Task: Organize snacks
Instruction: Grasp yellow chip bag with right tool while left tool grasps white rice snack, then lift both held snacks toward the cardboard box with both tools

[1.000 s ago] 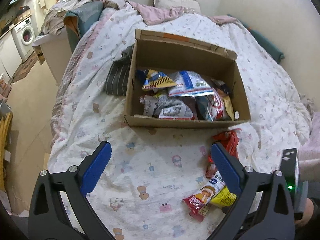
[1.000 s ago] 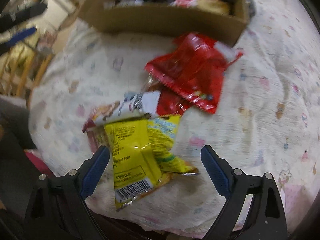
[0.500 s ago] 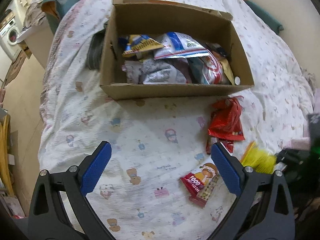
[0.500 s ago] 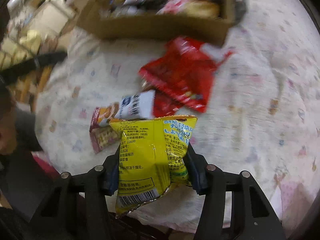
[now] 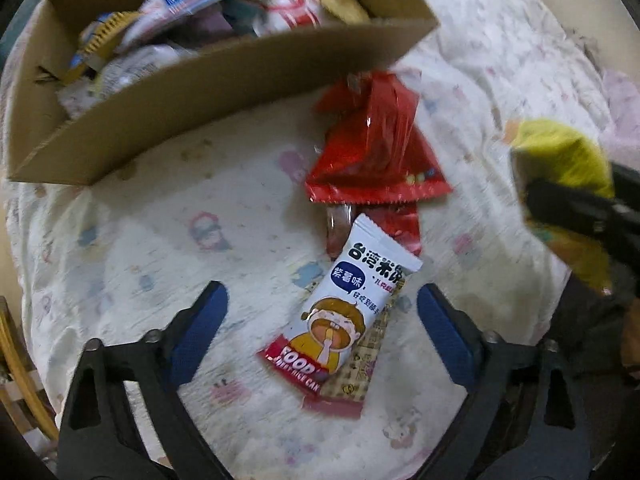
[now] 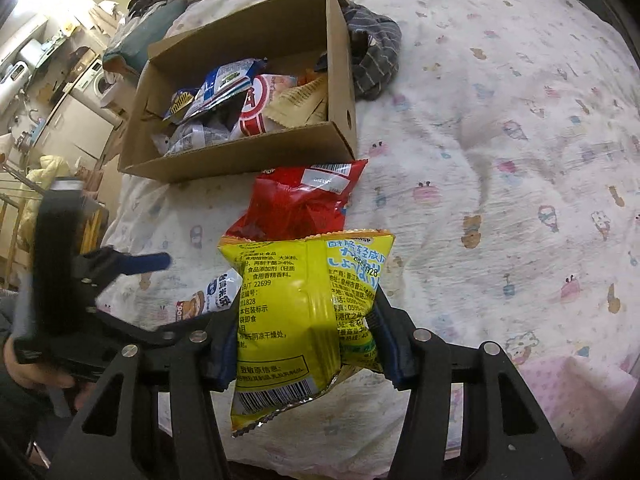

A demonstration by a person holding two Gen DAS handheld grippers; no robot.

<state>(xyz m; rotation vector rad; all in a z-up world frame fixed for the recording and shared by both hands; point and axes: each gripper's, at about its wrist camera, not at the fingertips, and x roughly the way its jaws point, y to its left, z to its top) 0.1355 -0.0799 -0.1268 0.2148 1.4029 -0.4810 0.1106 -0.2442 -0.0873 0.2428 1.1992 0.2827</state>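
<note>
The right gripper (image 6: 306, 344) is clenching a yellow snack bag (image 6: 308, 312), lifted over the bed (image 6: 500, 160). The left gripper (image 5: 320, 320) is hanging released above a white rice-cracker packet (image 5: 344, 312) reading "FOOD". A red bag (image 5: 376, 152) is lying between it and the cardboard box (image 6: 240, 160) of snacks, a striped cloth (image 6: 376, 56) bunching beside the box.
</note>
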